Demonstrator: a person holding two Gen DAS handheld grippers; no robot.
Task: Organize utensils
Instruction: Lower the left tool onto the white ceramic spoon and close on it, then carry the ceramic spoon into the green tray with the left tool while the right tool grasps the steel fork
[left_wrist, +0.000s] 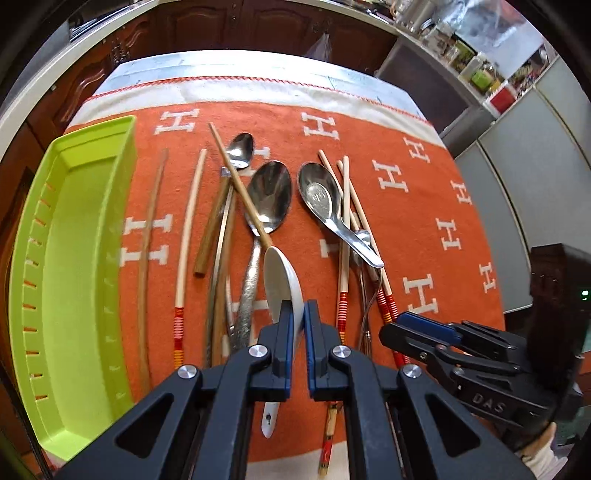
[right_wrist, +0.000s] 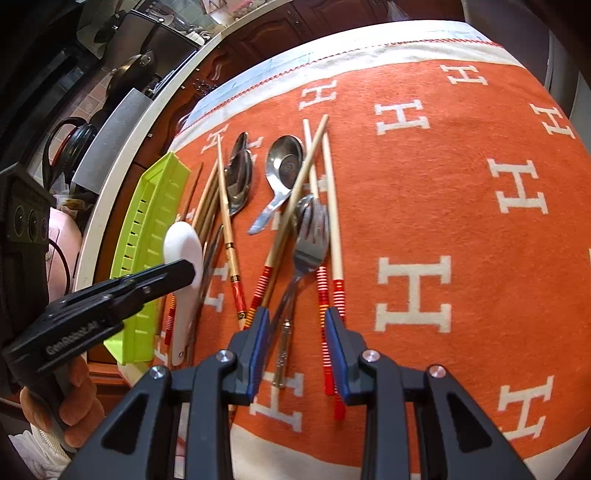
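Utensils: spoons, chopsticks and a fork are lying in a loose heap across the middle of the orange cloth, many of them crossing one another.
White spoon: this one is sitting between the pads of the left gripper, at the near edge of the heap, its handle pointing back under the gripper.
Left gripper: its jaws are standing narrow and clamping the bowl of the white spoon; it appears to be lifting clear of the pile.
Green tray: it is lying empty along the left side of the cloth, just beside the leftmost chopsticks, and is probably the spoon's destination.
Right gripper: it is hovering over the near ends of the red-banded chopsticks and the fork's handle, jaws partly apart and pressing on nothing.
Doing it well: the grip is on a smooth, curved bowl, so keeping the squeeze firm and the spoon level is advisable while carrying it left; raising it high enough to clear the wooden chopstick touching its tip, then lowering it inside the tray wall before releasing.
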